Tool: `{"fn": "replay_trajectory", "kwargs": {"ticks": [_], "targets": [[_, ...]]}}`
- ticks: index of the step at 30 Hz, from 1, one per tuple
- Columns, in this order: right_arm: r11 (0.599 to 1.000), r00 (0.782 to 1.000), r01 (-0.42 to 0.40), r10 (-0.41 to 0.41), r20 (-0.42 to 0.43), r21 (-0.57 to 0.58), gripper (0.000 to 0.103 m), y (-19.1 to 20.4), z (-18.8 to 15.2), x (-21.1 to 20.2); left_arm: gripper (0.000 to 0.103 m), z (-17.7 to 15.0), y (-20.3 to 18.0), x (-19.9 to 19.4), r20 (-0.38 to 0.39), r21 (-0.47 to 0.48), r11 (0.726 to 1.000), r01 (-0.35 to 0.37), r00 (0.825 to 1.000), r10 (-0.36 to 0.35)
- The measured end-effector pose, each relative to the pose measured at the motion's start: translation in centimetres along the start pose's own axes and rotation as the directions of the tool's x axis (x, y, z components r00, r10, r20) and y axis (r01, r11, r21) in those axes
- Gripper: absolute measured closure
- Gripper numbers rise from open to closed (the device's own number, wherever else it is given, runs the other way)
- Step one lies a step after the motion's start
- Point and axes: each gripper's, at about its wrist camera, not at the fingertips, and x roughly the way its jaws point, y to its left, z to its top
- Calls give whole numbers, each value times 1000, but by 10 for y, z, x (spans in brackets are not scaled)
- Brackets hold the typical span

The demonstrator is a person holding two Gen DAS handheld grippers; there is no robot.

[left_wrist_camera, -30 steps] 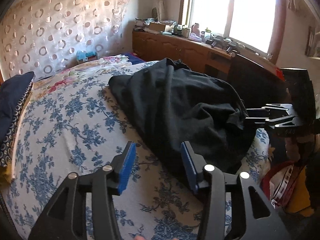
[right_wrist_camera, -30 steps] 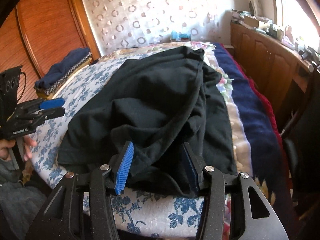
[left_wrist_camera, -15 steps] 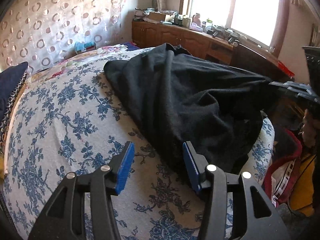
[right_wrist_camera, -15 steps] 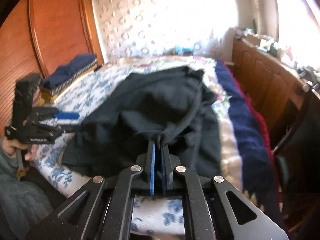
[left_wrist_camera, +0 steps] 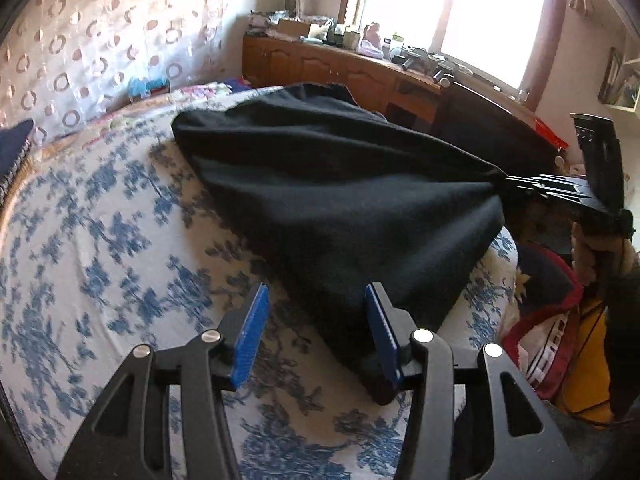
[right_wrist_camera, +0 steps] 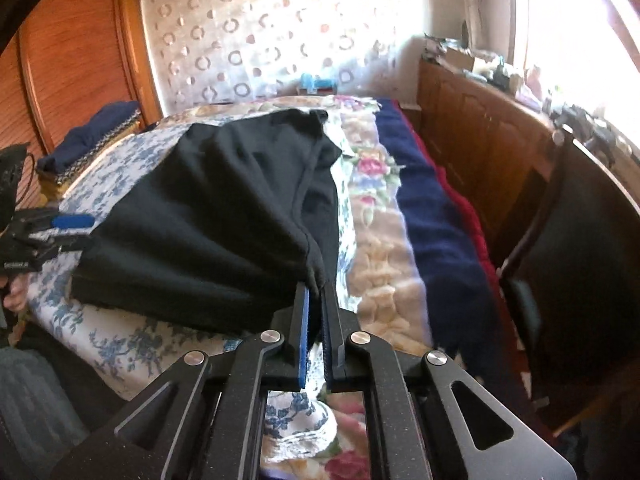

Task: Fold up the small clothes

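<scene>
One corner of the black garment (right_wrist_camera: pixel 224 216) — pinched (taut) in the right claw (right_wrist_camera: pixel 316 300).

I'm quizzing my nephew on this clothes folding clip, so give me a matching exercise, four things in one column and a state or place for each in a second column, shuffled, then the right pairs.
Column one:
1. left tongs
2. right tongs
3. black garment
4. folded navy cloth

Column two:
A. stacked by the wooden wardrobe
B. open, nothing between the pads
C. pulled taut from one corner, partly lifted off the bed
D. shut on a bunched edge of fabric

Pairs: 1-B, 2-D, 3-C, 4-A
</scene>
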Motion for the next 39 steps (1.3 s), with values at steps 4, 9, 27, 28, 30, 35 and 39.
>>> {"fn": "replay_trajectory", "kwargs": {"ticks": [4,9,27,28,30,35,39], "targets": [[1000,1000,-3,3,4,18,94,1,0,7,53,-7,-2,4,-30,-19,999,35,999,-35],[1000,1000,-3,2,27,30,60,3,4,8,53,-13,-2,7,-44,-58,988,141,989,-143],[998,998,-56,56,16,42,37,16,2,18,100,6,12,-40,116,-26,994,103,988,-100],[998,998,-55,55,3,43,37,18,0,23,100,4,12,-39,109,-24,995,98,990,-95],[997,998,-50,51,-22,55,37,19,-4,31,100,-2,12,-33,89,-19,996,85,993,-83],[995,998,-42,46,-40,94,36,12,-8,41,99,-8,15,-21,45,-24,997,70,997,-69],[994,998,-50,54,-33,101,37,14,-11,40,99,-10,16,-21,45,-28,997,75,996,-74]]}}
